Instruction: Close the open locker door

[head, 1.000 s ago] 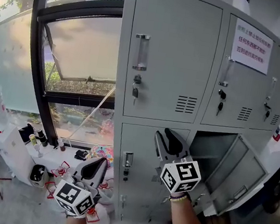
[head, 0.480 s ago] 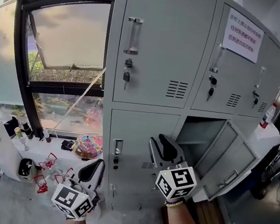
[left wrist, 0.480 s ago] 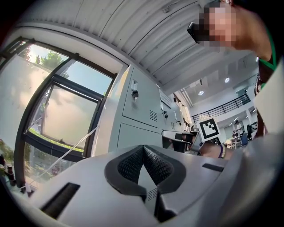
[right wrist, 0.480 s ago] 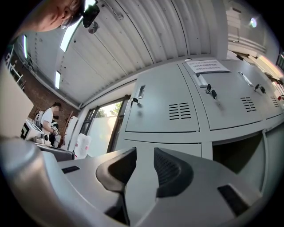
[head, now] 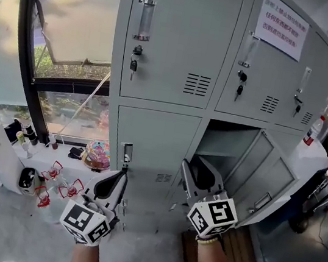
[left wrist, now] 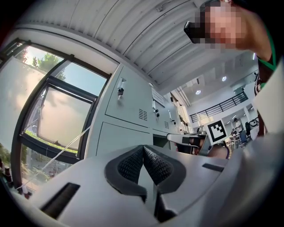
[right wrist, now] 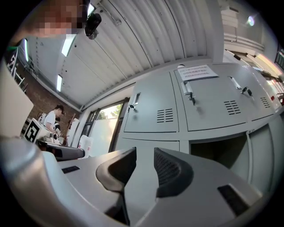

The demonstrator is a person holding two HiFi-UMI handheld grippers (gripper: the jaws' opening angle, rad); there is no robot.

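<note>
The open locker door [head: 270,184] hangs swung out at four o'clock from the bottom row, so I hold the right hand-held gripper [head: 203,166], jaws slightly spread and empty, near it, presumably to push, while the left hand-held gripper [head: 116,183], pressed together, idles at seven o'clock.
</note>
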